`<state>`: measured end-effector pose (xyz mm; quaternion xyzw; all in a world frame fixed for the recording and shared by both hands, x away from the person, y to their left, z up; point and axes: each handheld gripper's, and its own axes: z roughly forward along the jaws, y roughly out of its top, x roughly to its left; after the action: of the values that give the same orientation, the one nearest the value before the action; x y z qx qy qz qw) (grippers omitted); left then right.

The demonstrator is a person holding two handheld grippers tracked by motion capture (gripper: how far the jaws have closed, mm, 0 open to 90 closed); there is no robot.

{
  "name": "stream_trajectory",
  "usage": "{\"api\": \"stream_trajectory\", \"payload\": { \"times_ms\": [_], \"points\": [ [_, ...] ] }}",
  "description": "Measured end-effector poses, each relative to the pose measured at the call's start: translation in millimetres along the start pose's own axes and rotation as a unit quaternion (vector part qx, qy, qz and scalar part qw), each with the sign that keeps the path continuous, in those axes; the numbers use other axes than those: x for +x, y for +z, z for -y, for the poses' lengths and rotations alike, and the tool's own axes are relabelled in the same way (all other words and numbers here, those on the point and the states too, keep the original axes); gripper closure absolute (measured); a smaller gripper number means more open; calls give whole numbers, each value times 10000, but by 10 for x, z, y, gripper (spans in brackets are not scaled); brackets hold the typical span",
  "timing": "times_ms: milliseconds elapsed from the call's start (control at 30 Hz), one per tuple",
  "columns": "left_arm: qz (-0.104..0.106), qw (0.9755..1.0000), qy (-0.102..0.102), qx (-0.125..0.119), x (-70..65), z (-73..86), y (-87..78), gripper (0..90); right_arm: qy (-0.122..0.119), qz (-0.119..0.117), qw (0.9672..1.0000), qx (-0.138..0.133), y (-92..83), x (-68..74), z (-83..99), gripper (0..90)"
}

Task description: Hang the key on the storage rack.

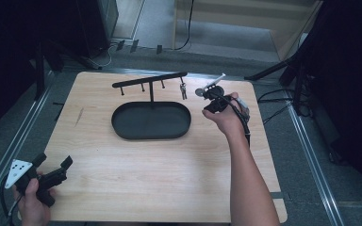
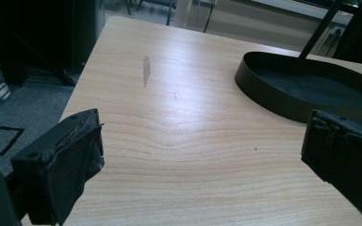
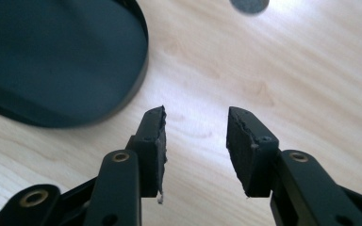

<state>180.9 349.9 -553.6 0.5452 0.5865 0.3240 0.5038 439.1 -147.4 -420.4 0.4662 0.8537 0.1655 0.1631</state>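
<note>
Bunch of keys [image 1: 183, 90] hanging from rack [image 1: 149, 80] above black tray [image 1: 122, 123], at rack's right end. Right gripper [image 1: 206, 92] beside keys, jaws open and empty; left gripper [image 1: 52, 170] well away from tray, jaws wide apart. Probably light, stiff, jingly metal; best pinched at ring.

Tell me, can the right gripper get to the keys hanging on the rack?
Probably yes. The right gripper is open, just beside the keys, which hang from the rack's end hook with nothing between them.

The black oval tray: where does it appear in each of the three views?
High view: black oval tray at table centre, under the hook stand.
Left gripper view: upper right, past the right jaw.
Right gripper view: upper left corner.
Shared landmark: the light wooden table.
</note>
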Motion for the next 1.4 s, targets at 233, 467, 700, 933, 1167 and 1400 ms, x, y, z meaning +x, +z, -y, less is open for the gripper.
{"api": "stream_trajectory", "payload": {
  "times_ms": [233, 467, 700, 933, 1167, 1400],
  "points": [
    [-10, 10000, 9, 4, -3, 0, 1, 0, 184, -122, 9997, 71, 57, -113, 309, 505],
    [-11, 10000, 19, 5, -7, 1, -1, 0, 612, -117, 9980, 70, 70, -217, 634, 361],
    [-13, 10000, 27, -2, -10, 1, 1, 0, 1109, 87, 9937, 107, 40, -338, 945, 119],
    [8, 10000, 26, 5, -13, 2, 1, 0, 1409, 326, 9895, 64, 60, -410, 1378, 0],
    [-2, 10000, 49, 17, -22, 3, 1, 0, 1783, 310, 9831, -277, 58, -469, 1866, 0],
    [-14, 10000, 72, 14, -26, 3, -1, 0, 1847, 22, 9784, -927, 88, -437, 2380, 0]
  ]
}}
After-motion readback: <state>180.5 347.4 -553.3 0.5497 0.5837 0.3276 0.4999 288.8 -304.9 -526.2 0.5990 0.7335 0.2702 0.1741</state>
